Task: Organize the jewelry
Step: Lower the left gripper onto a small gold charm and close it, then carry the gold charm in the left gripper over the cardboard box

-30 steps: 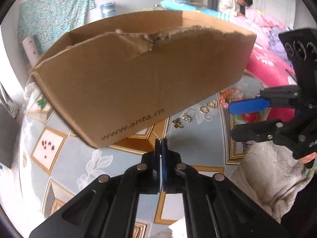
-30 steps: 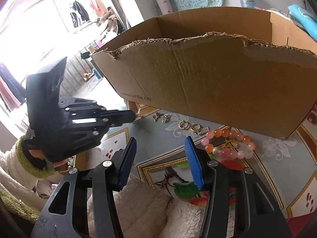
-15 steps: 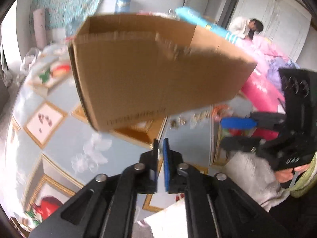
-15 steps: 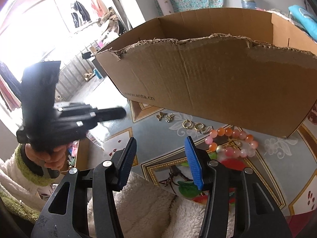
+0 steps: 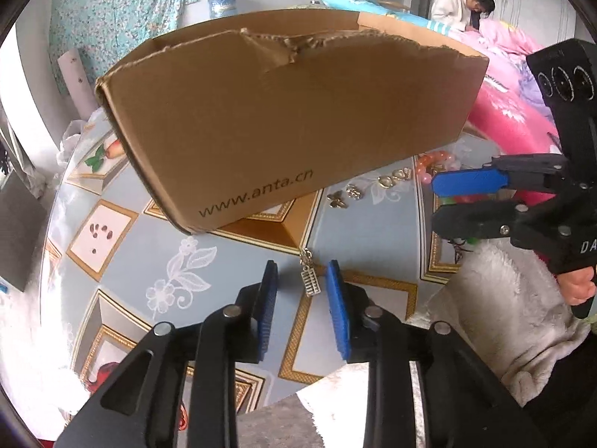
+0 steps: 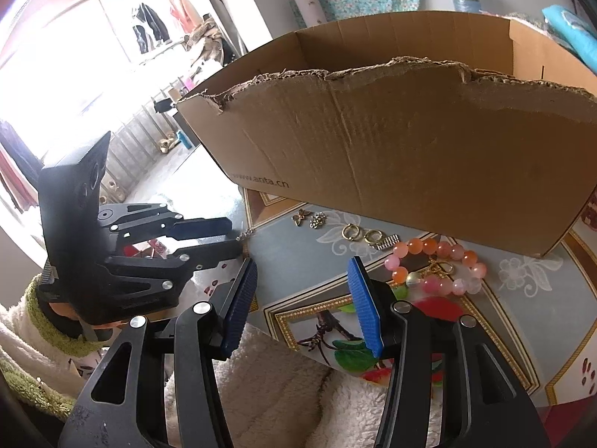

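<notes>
A small silver charm (image 5: 311,283) lies on the patterned tablecloth between the blue pads of my left gripper (image 5: 302,267). The jaws are opening and neither pad touches it. In the right wrist view the left gripper (image 6: 235,239) sits at the left with the charm (image 6: 244,235) at its tips. My right gripper (image 6: 302,263) is open and holds nothing. Beyond it, a butterfly charm (image 6: 299,217), a cluster charm (image 6: 318,219), gold rings (image 6: 360,233) and a pink-orange bead bracelet (image 6: 436,265) lie along the front of a torn cardboard box (image 6: 410,156).
The box (image 5: 291,119) fills the far half of the table. A fluffy white sleeve (image 5: 496,310) covers the near right edge. A person (image 5: 462,7) sits by pink bedding (image 5: 515,112) in the background.
The left jaws were shut with only a thin wire showing at their tips. They now stand apart and the charm lies free between them. The right gripper has not moved.
</notes>
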A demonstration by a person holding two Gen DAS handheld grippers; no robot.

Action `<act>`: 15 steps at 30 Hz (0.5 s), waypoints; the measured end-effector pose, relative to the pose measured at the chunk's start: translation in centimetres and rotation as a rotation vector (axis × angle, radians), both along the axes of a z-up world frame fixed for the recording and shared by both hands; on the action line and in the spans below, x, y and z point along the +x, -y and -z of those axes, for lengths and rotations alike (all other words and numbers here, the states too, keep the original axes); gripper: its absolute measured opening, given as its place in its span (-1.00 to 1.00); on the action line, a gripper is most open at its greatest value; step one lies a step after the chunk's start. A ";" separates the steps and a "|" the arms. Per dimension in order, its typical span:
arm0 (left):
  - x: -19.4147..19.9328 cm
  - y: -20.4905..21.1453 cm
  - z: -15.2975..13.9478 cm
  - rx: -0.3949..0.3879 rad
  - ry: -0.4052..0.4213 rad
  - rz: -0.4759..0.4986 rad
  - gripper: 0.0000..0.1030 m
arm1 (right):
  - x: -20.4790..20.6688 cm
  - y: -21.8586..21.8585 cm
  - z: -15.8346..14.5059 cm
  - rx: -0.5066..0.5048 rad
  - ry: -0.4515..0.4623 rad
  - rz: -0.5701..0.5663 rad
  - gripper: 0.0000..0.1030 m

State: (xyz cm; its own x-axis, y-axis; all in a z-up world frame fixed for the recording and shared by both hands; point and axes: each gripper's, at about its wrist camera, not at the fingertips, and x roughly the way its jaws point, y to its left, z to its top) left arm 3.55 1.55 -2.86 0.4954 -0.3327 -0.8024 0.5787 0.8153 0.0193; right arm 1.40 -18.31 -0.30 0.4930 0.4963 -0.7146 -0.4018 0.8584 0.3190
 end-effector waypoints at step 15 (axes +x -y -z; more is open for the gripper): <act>1.6 -3.1 -4.6 -0.214 -0.008 -0.065 -0.99 | 0.2 -0.4 0.3 0.016 -0.008 0.025 -0.08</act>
